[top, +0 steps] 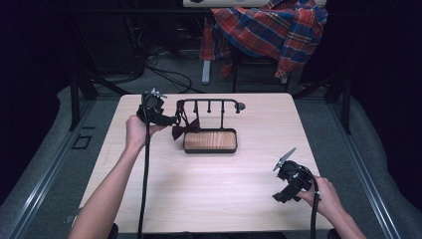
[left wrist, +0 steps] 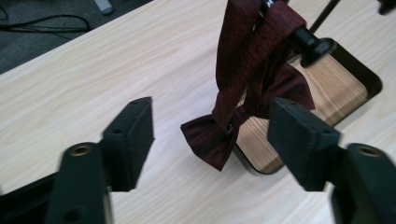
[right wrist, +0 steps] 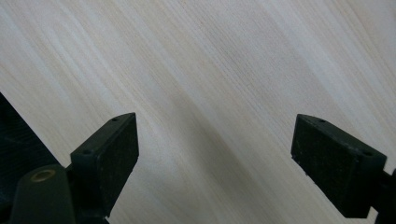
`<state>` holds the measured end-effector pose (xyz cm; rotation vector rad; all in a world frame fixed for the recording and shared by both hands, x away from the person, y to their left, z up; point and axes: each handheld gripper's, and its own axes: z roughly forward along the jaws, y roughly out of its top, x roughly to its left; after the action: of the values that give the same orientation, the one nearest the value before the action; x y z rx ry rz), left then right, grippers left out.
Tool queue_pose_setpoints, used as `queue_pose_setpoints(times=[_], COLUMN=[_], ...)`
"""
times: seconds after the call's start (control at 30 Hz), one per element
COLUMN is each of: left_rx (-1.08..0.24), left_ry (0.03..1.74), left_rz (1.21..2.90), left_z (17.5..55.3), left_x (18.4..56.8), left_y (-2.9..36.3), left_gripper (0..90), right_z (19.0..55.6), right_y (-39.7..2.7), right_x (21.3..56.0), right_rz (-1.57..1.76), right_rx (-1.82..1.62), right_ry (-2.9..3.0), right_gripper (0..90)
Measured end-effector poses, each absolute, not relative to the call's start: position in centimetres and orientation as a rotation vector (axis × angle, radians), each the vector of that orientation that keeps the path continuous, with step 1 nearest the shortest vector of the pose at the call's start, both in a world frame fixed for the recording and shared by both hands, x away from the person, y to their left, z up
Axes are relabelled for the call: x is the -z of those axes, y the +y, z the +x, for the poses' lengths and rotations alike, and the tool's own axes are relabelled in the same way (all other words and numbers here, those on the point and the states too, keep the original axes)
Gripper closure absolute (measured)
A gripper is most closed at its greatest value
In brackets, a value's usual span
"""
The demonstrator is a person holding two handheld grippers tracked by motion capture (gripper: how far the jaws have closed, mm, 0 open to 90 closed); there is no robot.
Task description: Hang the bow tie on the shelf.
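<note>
Maroon bow tie (left wrist: 219,140), soft, light, draped over rack (top: 209,103); best pinched at knot; left claw (left wrist: 210,130) spread, right claw (right wrist: 215,158) spread.

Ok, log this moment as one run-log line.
left tongs: open, at bow tie | bow tie: hanging on stand | right tongs: open, over bare table

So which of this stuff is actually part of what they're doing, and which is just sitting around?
Looks part of the job:
- dark red bow tie, hanging by its band from the rack
- black rack with wooden tray base
- left gripper, jaws open right at the bow tie

Just there:
- right gripper, open over bare table
- plaid shirt draped behind the table
- floor cables
</note>
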<state>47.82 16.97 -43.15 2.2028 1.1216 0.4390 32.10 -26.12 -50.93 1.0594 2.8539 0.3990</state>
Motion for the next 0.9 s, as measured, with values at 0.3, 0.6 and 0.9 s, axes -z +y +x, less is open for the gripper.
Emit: queue_pose_setpoints(times=[0.3, 0.6, 0.9], left_rx=[-0.42, -0.426, -0.479], left_ry=[1.064, 1.003, 0.965], left_rz=[2.182, 2.187, 2.326], left_z=[45.1, 41.7, 38.7], left_x=[42.3, 41.8, 43.0], left_y=[18.0, 18.7, 18.1], left_gripper=[15.7, 13.7, 3.1], right_z=[32.1, 32.1, 32.1], right_y=[-26.1, -26.1, -26.2], right_x=[50.9, 50.8, 50.9], right_rz=[1.053, 1.04, 1.057], right_rx=[-0.387, -0.367, -0.374], right_ry=[2.85, 2.853, 2.849], right_gripper=[14.7, 14.6, 14.6])
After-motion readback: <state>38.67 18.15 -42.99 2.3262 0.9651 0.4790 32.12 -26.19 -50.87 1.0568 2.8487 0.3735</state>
